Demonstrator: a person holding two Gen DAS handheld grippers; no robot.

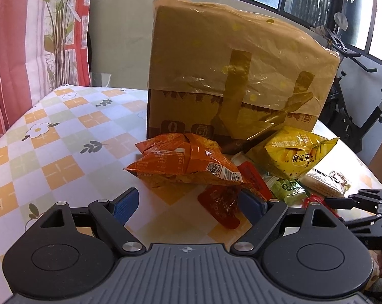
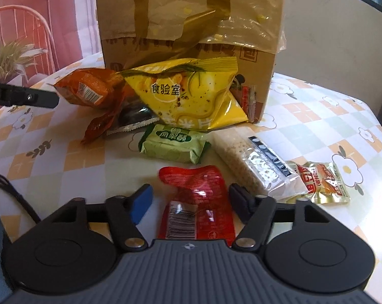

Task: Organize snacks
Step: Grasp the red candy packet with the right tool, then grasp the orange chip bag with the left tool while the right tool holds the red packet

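Snacks: red packet [image 2: 198, 202] lies lengthwise at twelve o'clock between my right tongs [image 2: 191, 202], spread, not pinching; left tongs [image 1: 191, 207] spread.

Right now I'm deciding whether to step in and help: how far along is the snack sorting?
Barely begun. Done: nothing looks sorted; the orange bag, yellow bag, green pack and wafer pack lie loose before the cardboard box. In hand: the right gripper straddles the red packet, pads not yet pressing. The left gripper is open and holds nothing. Left: everything.
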